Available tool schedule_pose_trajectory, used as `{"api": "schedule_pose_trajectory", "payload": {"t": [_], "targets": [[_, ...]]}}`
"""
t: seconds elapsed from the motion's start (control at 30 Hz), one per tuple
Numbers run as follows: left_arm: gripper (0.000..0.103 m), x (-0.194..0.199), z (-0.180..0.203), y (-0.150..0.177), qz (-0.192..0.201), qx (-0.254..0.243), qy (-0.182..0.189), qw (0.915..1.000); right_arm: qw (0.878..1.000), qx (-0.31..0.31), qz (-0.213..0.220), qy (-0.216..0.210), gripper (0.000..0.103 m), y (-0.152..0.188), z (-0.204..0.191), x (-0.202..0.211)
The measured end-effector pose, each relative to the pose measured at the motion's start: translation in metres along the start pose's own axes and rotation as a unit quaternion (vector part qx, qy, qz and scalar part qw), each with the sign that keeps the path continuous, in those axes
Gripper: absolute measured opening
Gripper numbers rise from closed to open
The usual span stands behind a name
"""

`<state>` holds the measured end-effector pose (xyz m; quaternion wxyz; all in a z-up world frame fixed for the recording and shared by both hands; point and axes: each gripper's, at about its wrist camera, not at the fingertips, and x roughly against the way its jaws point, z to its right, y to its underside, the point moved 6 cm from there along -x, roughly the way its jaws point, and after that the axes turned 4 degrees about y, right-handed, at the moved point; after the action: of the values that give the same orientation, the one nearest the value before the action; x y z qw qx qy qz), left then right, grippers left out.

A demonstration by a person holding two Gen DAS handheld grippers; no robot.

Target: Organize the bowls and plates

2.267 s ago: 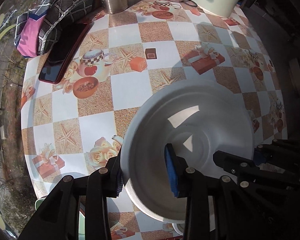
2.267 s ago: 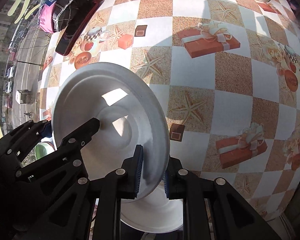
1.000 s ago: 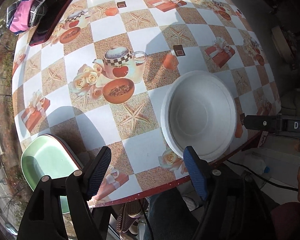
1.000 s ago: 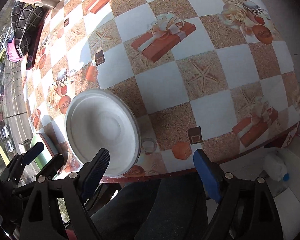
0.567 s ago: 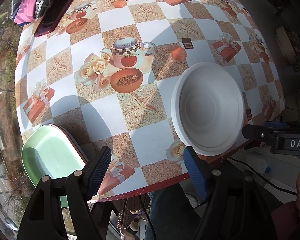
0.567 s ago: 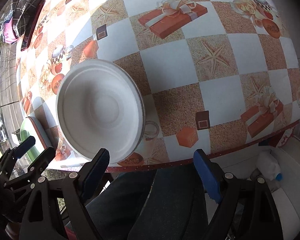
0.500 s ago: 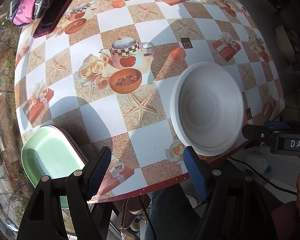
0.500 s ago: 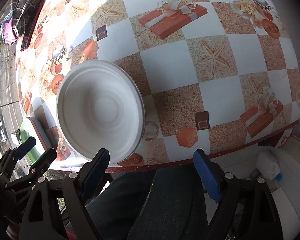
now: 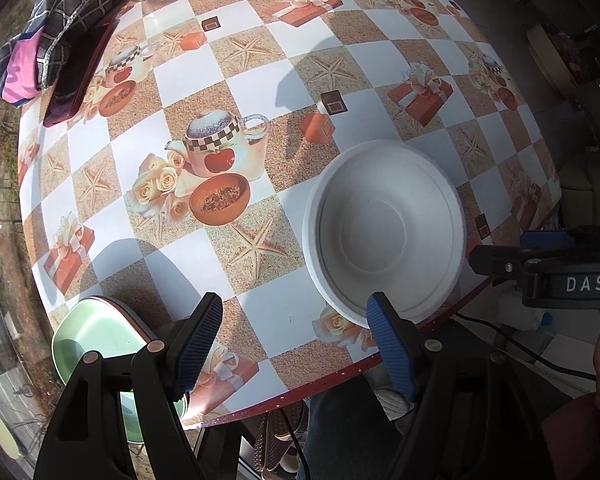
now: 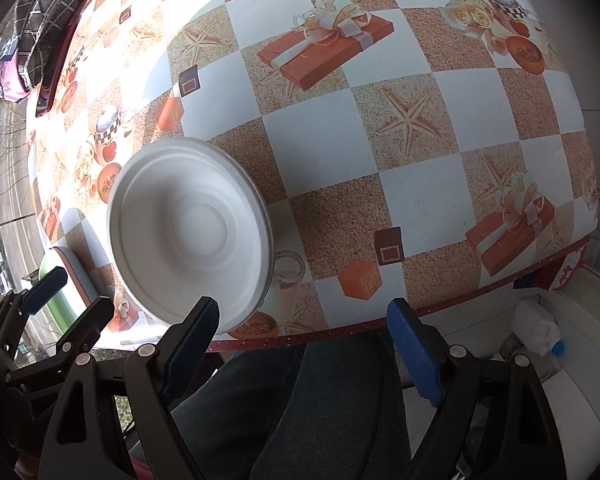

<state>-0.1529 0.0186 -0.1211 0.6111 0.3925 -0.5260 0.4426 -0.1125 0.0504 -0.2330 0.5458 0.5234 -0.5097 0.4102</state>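
A round table (image 9: 188, 84) under a checkered cloth printed with teapots and starfish is filling both views, and we are seeing the white bowl (image 9: 384, 232) sitting upright near its edge at 4 o'clock in the left view. The green plate (image 9: 96, 340) is lying at 8 o'clock on that edge. Left gripper (image 9: 296, 340) and right gripper (image 10: 300, 340) are both hanging wide and empty, clear of the bowl.

One legible marking was present: the white capitals "DAS" stood on the black body of the right tool (image 9: 572, 276), seen at the right edge of the left wrist view; further letters were cut off by the frame. No other text could be read
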Motion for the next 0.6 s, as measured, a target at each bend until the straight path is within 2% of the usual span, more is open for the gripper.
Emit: {"api": "schedule_pose_trajectory", "payload": {"t": [0.6], "targets": [[0.078,0.0011,0.0084,-0.0092,0.004,-0.013,0.003,0.9999,1.0,-0.013,-0.004,0.007,0.087,-0.0004,0.0095,0.0027]]}}
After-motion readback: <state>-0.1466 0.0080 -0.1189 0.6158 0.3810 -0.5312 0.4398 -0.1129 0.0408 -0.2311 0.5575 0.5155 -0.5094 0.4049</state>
